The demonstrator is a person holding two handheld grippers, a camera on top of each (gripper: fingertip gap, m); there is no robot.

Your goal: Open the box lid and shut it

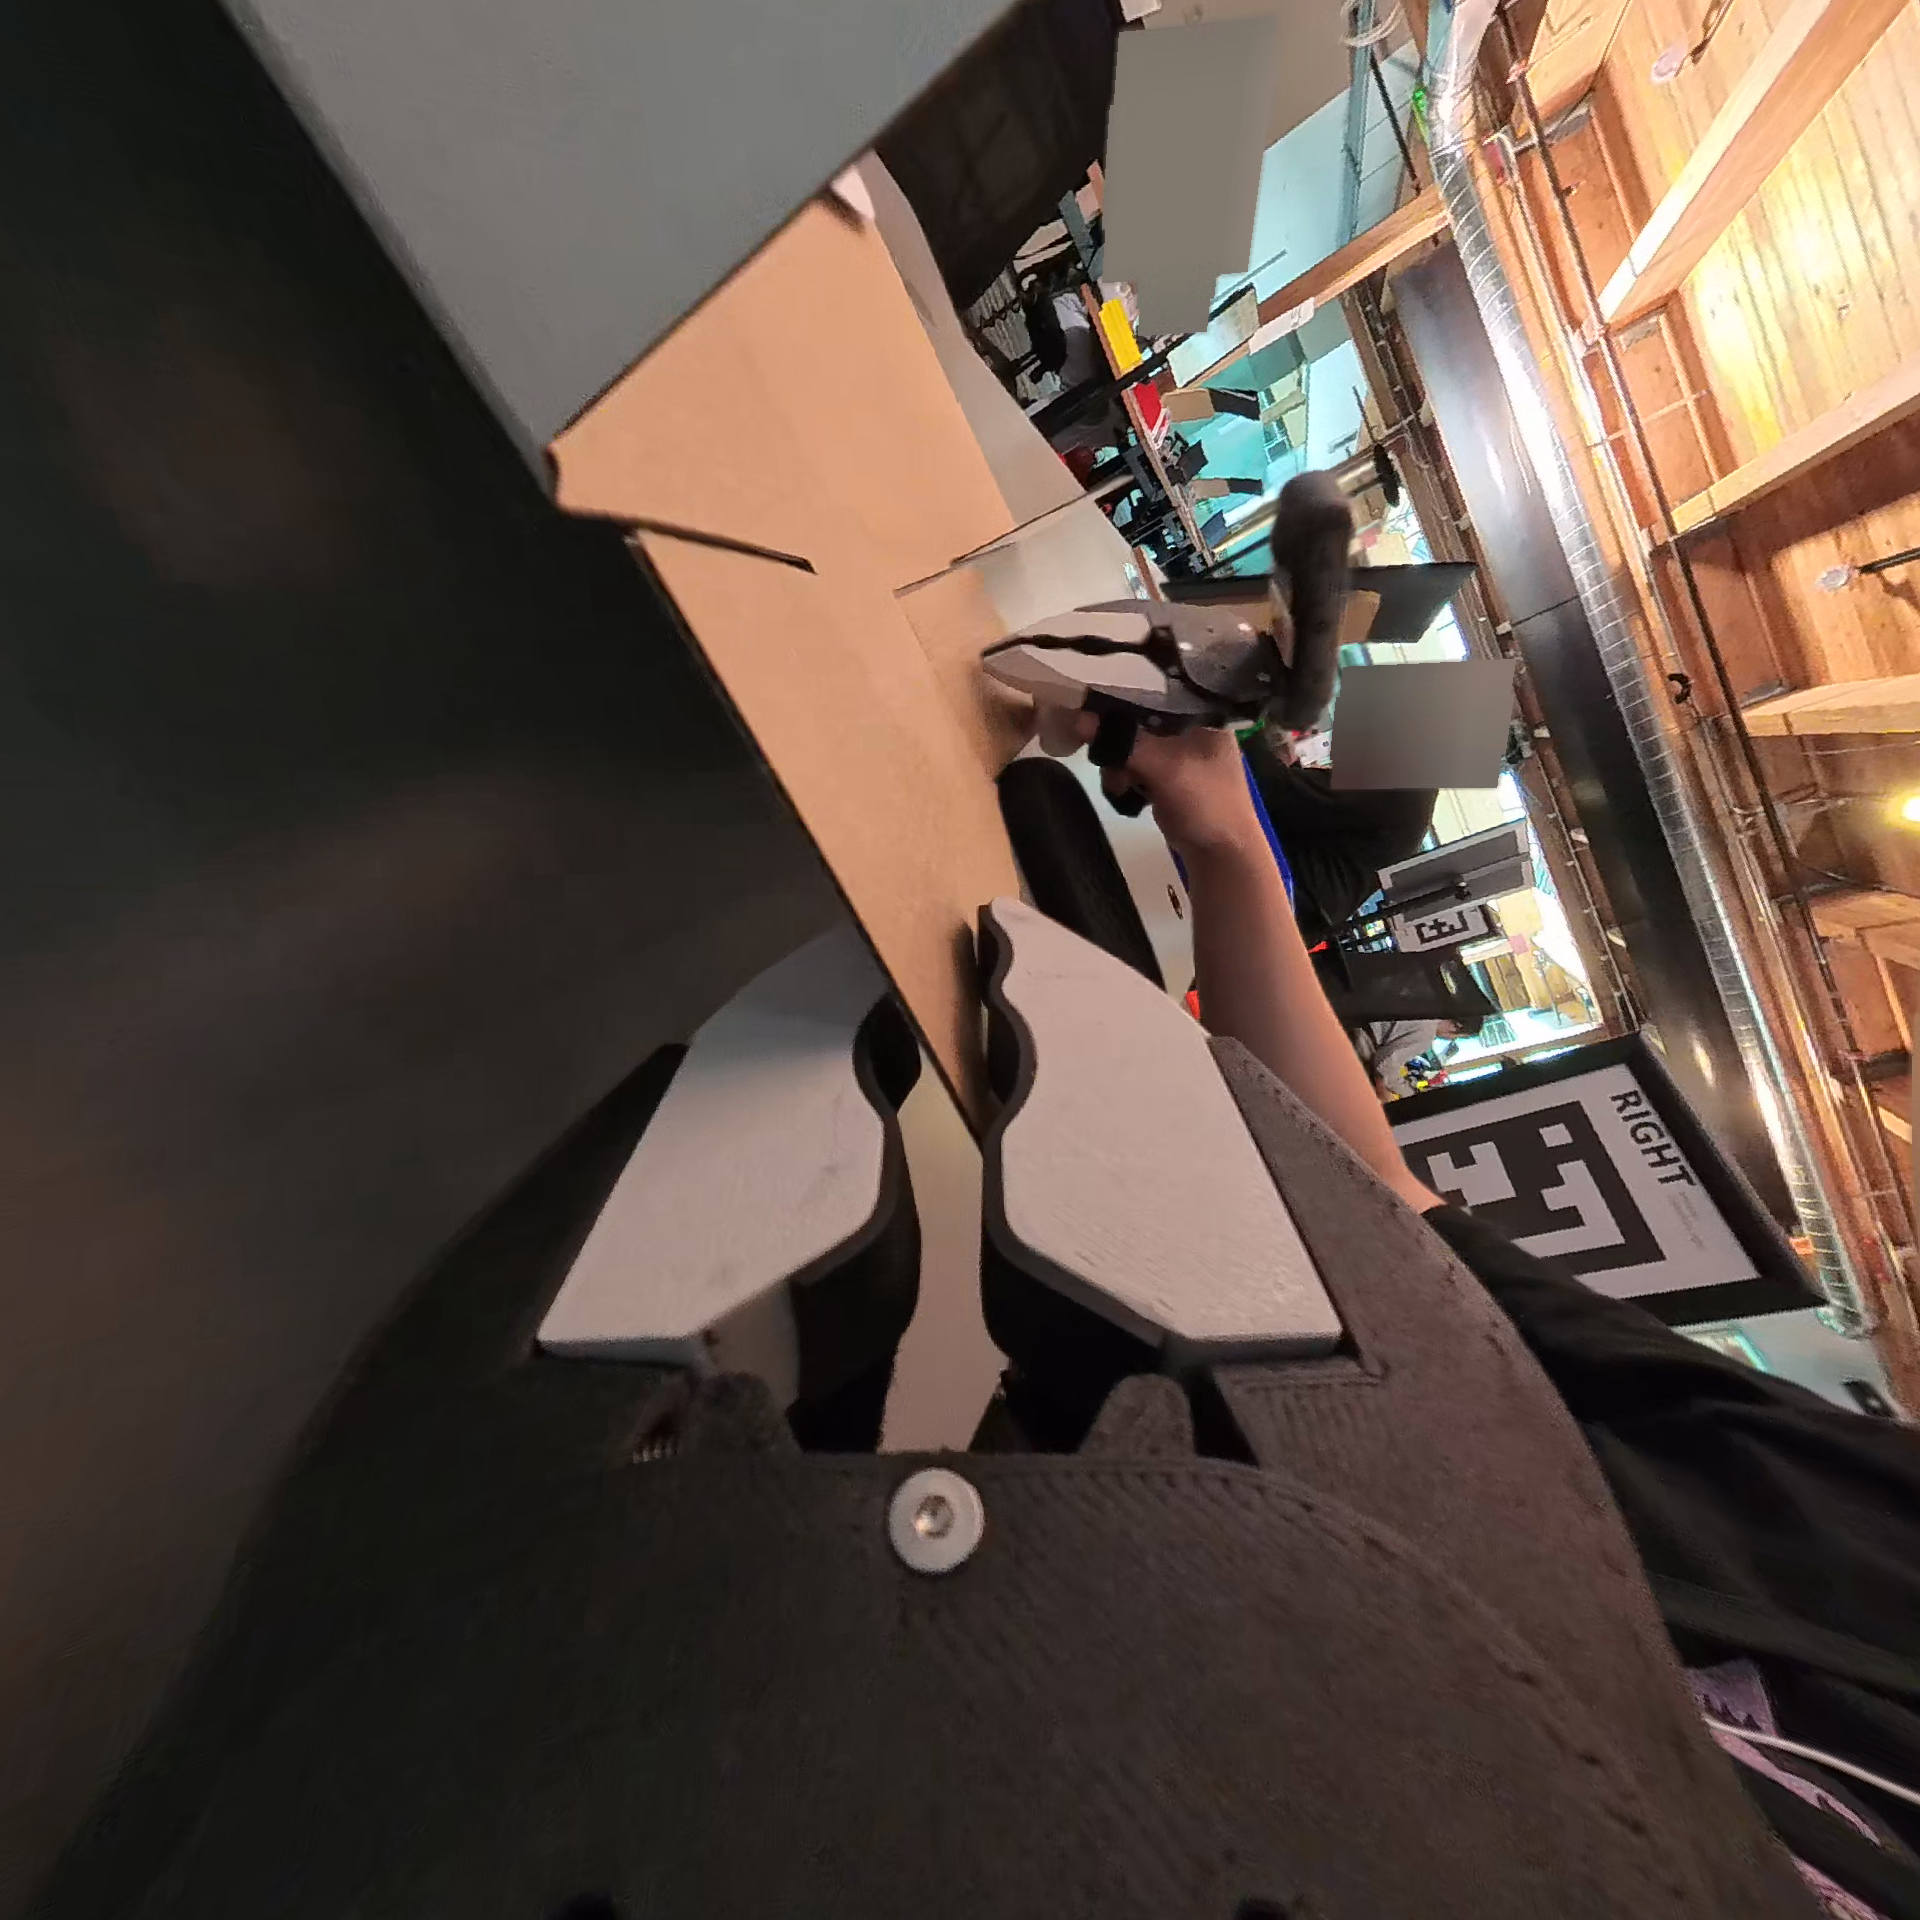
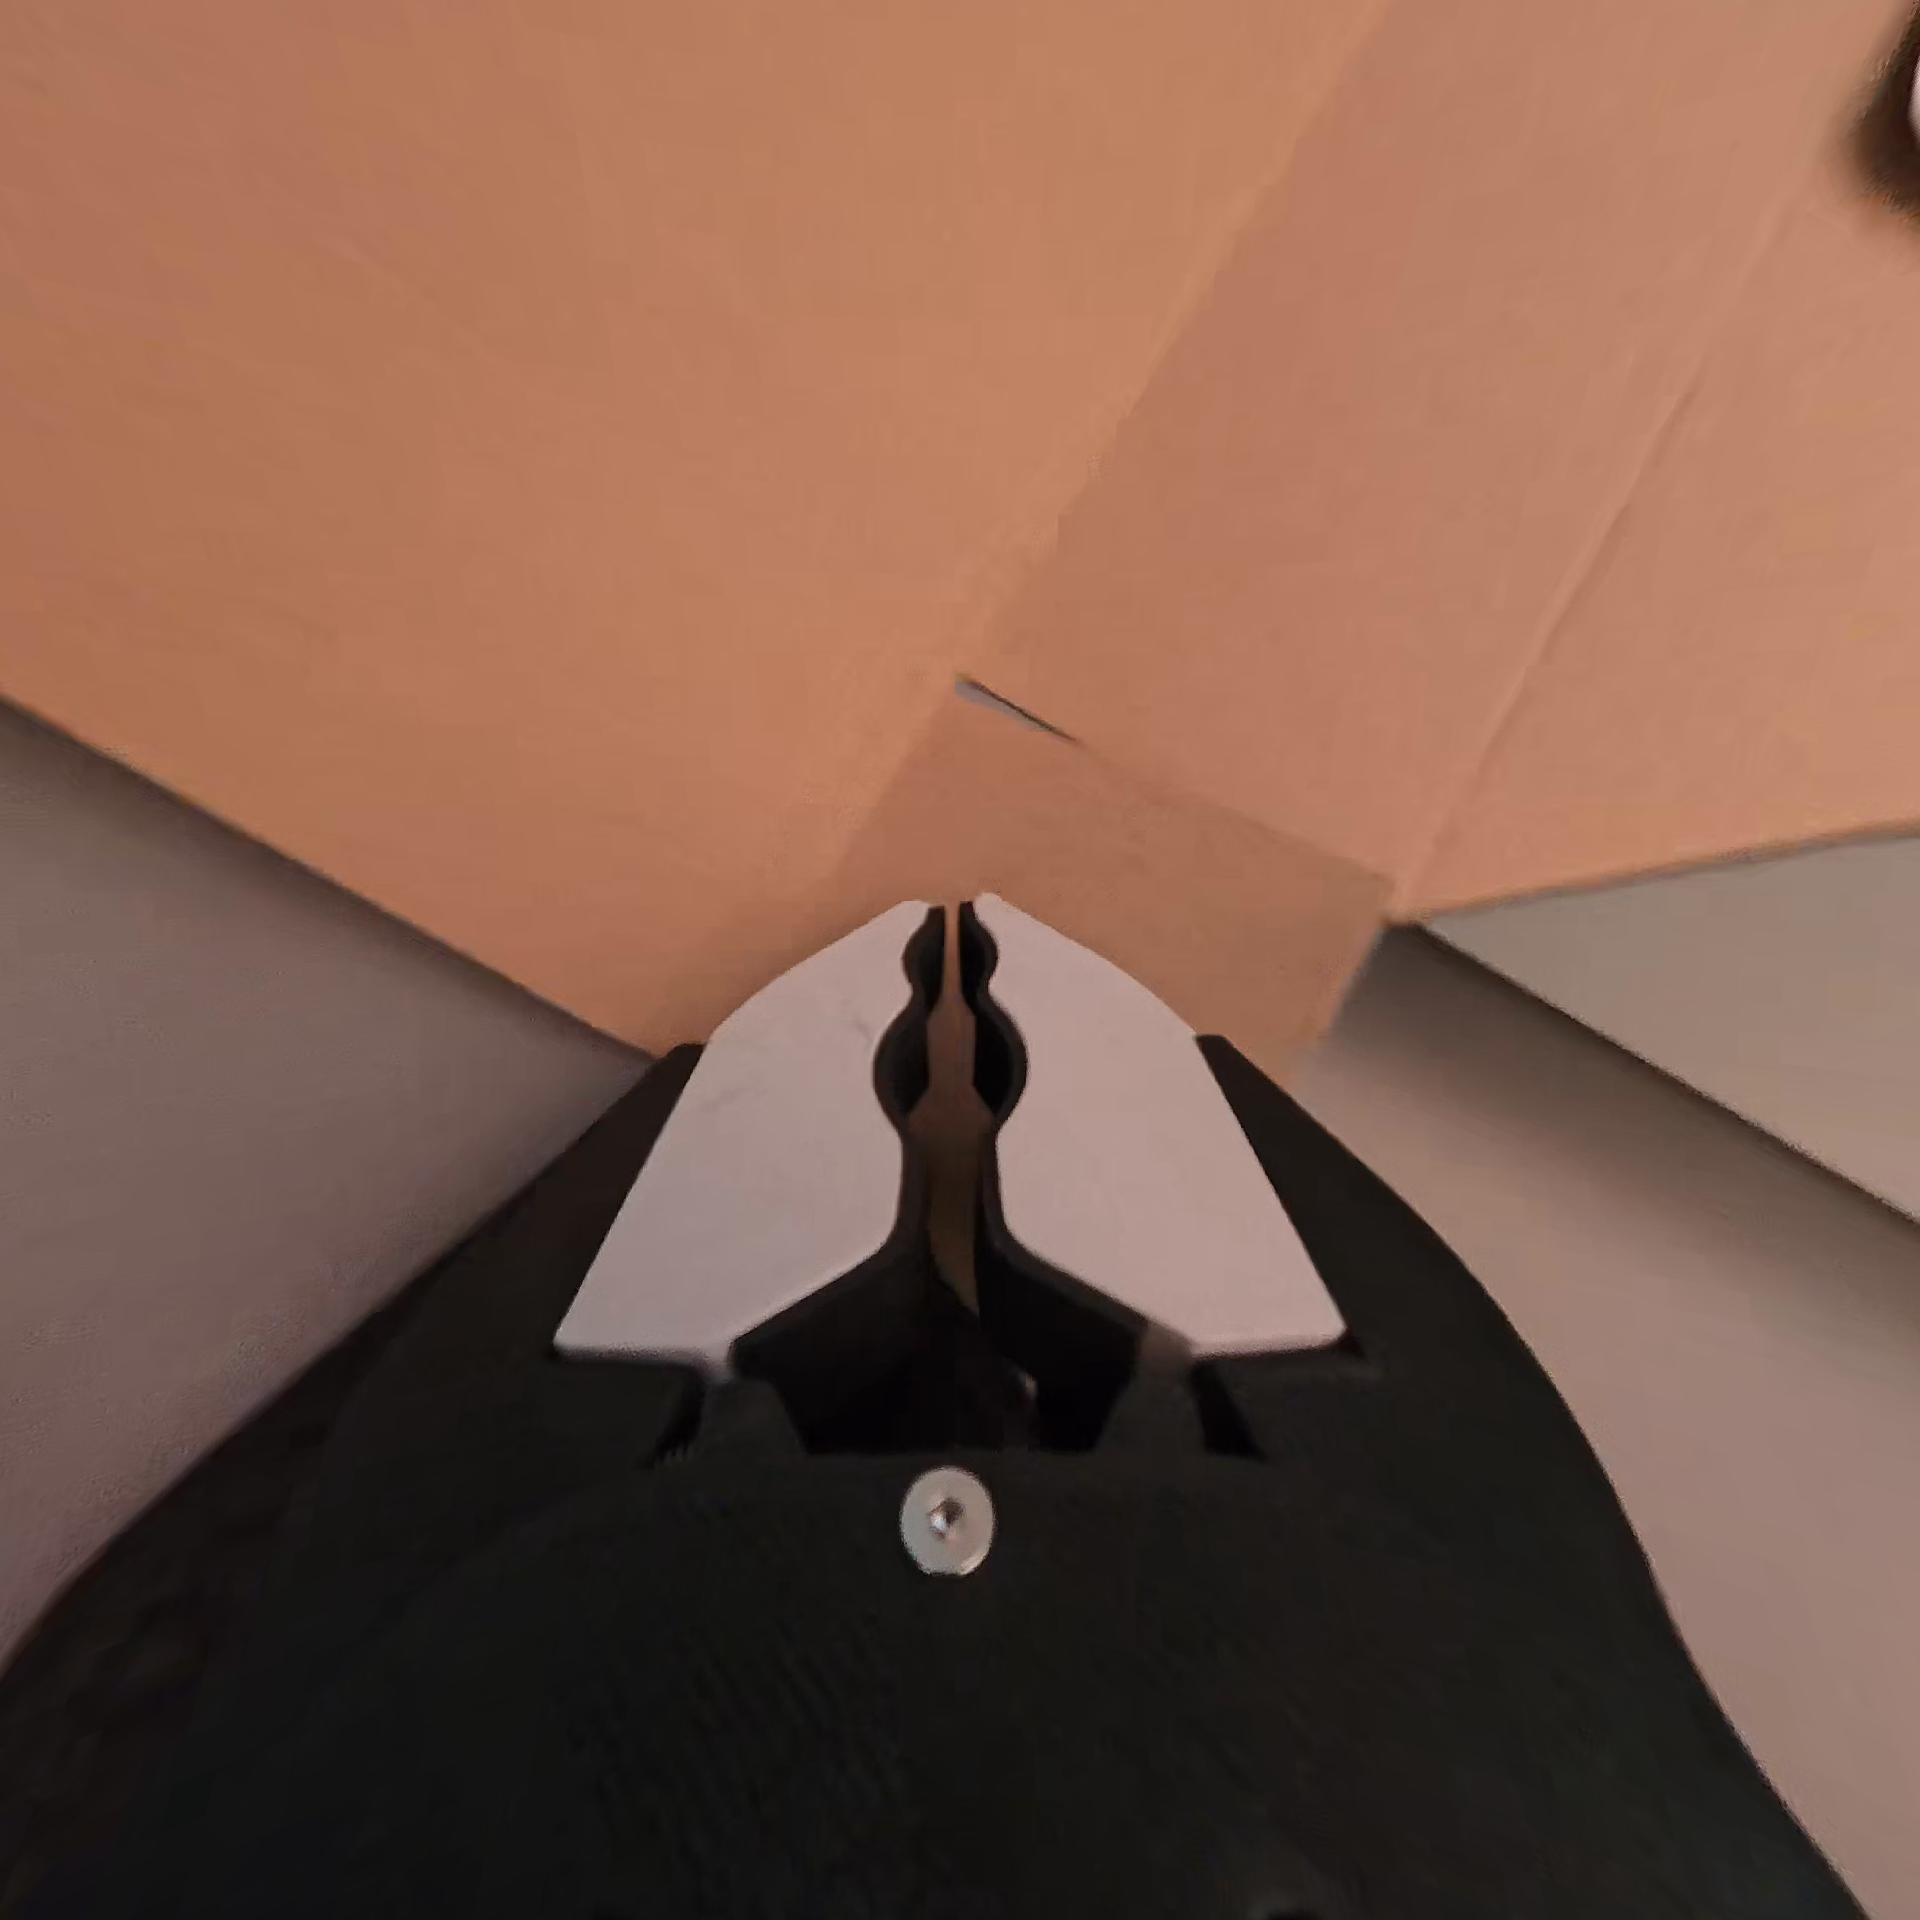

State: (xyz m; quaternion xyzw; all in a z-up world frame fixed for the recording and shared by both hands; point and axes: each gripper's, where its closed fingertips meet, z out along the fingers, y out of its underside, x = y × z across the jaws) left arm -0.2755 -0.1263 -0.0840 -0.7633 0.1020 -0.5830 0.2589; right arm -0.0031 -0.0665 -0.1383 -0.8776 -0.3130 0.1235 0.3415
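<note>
The cardboard box lid (image 1: 790, 436) is raised and shows its brown inner face, with the dark outer side (image 1: 312, 727) at the left. My left gripper (image 1: 940, 997) is shut on the lid's edge, which runs between its two white fingers (image 1: 1122, 1174). My right gripper (image 1: 1013, 670) shows farther along the same lid, held by a bare hand and arm. In the right wrist view the lid (image 2: 623, 416) fills the top. My right gripper (image 2: 953, 909) is shut on a thin cardboard edge by a small side flap (image 2: 1122, 894).
A person's forearm (image 1: 1278, 997) crosses the left wrist view behind the lid. A black-and-white marker board (image 1: 1558, 1174), shelves with boxes (image 1: 1247, 343) and a wooden ceiling (image 1: 1714, 312) lie beyond. A grey surface (image 2: 208, 935) lies under the lid in the right wrist view.
</note>
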